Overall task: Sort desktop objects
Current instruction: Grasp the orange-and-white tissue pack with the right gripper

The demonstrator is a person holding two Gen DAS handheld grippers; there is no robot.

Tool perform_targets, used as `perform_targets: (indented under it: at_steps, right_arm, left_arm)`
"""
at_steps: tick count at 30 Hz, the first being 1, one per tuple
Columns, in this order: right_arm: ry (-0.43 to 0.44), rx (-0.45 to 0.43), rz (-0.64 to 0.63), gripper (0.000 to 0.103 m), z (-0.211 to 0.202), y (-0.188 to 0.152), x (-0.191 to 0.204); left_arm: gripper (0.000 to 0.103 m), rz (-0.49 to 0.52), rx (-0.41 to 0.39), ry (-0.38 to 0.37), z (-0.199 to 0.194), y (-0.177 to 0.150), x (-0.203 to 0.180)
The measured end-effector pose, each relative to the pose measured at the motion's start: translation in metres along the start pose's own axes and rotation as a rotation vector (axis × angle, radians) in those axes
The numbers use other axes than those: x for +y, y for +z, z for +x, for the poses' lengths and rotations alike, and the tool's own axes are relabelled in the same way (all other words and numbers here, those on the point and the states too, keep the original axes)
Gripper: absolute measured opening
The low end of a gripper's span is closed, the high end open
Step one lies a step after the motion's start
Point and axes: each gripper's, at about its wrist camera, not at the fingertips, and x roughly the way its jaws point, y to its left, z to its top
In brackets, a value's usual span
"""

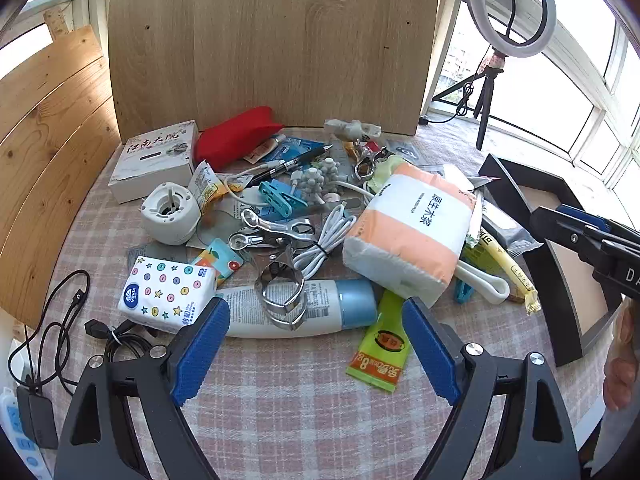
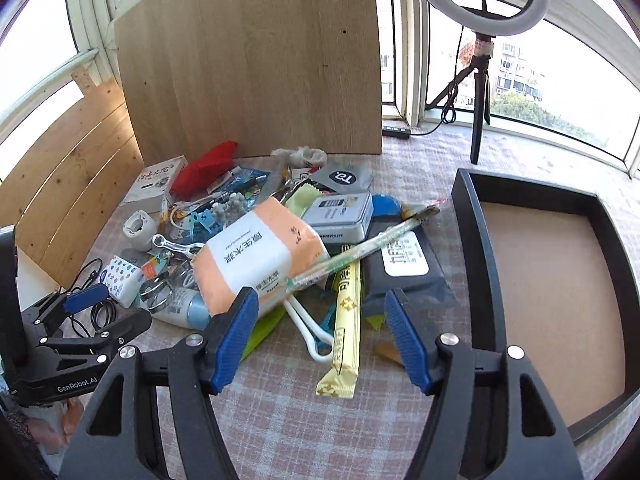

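Observation:
A heap of small things lies on the checked tablecloth: an orange-and-white tissue pack (image 1: 412, 232) (image 2: 260, 260), a white tube with a blue cap (image 1: 312, 312), a star-print tissue pack (image 1: 168, 292), metal clips (image 1: 280, 232), a green sachet (image 1: 380, 344) and a yellow stick packet (image 2: 346, 320). My left gripper (image 1: 316, 308) hovers open just in front of the tube, holding nothing. My right gripper (image 2: 320, 296) is open over the yellow packet and a white clip, also holding nothing. An empty black tray (image 2: 480, 280) stands to the right of the heap.
An upright wooden board (image 1: 272, 40) closes the back and wooden planks (image 1: 48, 152) the left. A ring light on a tripod (image 1: 512, 8) stands at the back right. Black cables (image 1: 60, 320) and a power strip (image 1: 16, 432) lie at the left edge. A hand (image 1: 620, 360) shows at the right.

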Motion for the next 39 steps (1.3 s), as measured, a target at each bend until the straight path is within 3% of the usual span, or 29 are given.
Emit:
perform_targets:
  at_steps: [9, 14, 22, 29, 39]
  right_arm:
    - [0.122, 0.125, -0.125, 0.061, 0.045, 0.044, 0.0]
    - [0.129, 0.172, -0.186, 0.061, 0.071, 0.05, 0.008]
    - [0.207, 0.227, -0.13, 0.06, 0.102, 0.052, 0.002]
    - [0.294, 0.274, -0.068, 0.048, 0.109, 0.048, 0.007]
    - [0.316, 0.25, -0.039, 0.045, 0.091, 0.05, 0.002]
  left_arm:
    - [0.075, -0.069, 0.047, -0.093, 0.019, 0.011, -0.044]
    - [0.071, -0.094, 0.068, -0.102, 0.031, 0.012, -0.058]
    - [0.062, -0.108, 0.11, -0.114, 0.053, 0.014, -0.057]
    - [0.059, -0.137, 0.143, -0.154, 0.071, 0.014, -0.054]
    - [0.059, -0.115, 0.077, -0.149, 0.049, 0.031, -0.052]
